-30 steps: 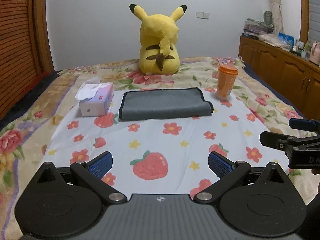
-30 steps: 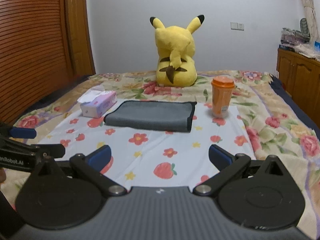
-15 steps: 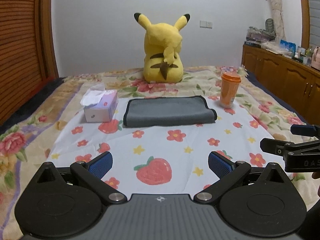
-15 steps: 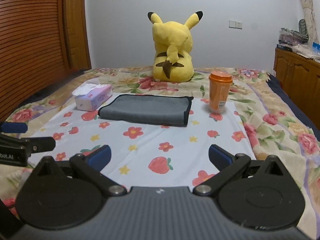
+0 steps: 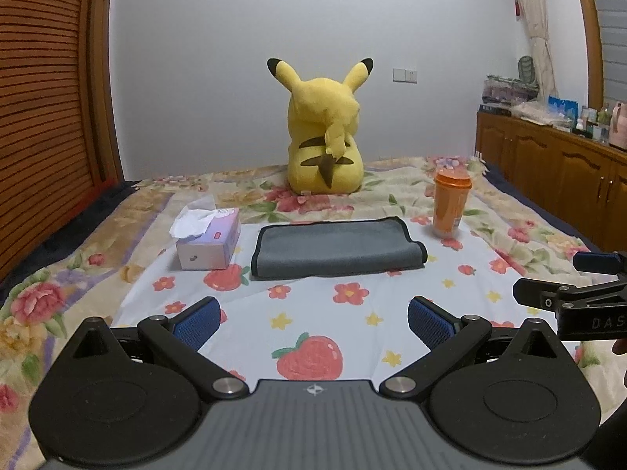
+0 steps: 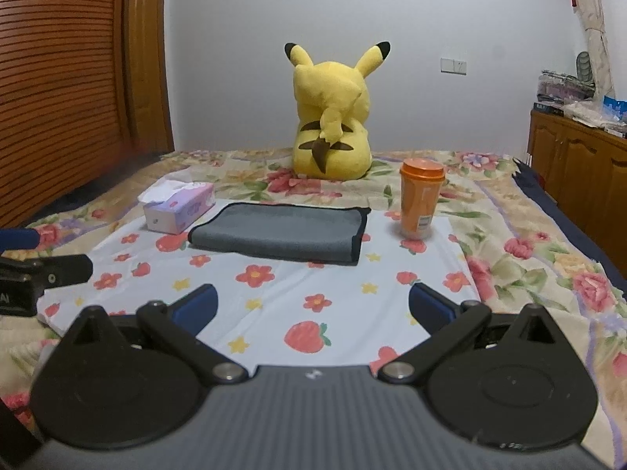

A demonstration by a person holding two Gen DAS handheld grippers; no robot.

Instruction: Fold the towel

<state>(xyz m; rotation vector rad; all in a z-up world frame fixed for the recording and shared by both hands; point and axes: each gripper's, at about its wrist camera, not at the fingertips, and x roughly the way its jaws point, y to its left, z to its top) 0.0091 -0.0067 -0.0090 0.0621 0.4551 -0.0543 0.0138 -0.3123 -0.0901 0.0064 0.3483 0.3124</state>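
A grey towel [image 5: 337, 248] with a dark hem lies folded into a flat rectangle on the flower-print sheet [image 5: 313, 313]; it also shows in the right wrist view [image 6: 282, 233]. My left gripper [image 5: 313, 319] is open and empty, held low over the sheet well in front of the towel. My right gripper [image 6: 311, 307] is open and empty too, equally far back. Each gripper's side shows at the edge of the other's view, the right one [image 5: 580, 297] and the left one [image 6: 35, 274].
A tissue box [image 5: 207, 241] stands left of the towel and an orange lidded cup [image 5: 450, 205] right of it. A yellow Pikachu plush [image 5: 325, 137] sits behind. A wooden wardrobe [image 5: 47, 117] is left, wooden cabinets [image 5: 556, 176] right.
Both grippers have pulled back and dropped lower, so the towel looks smaller and the view flatter. The towel, box and cup have not moved. Both jaws stay open.
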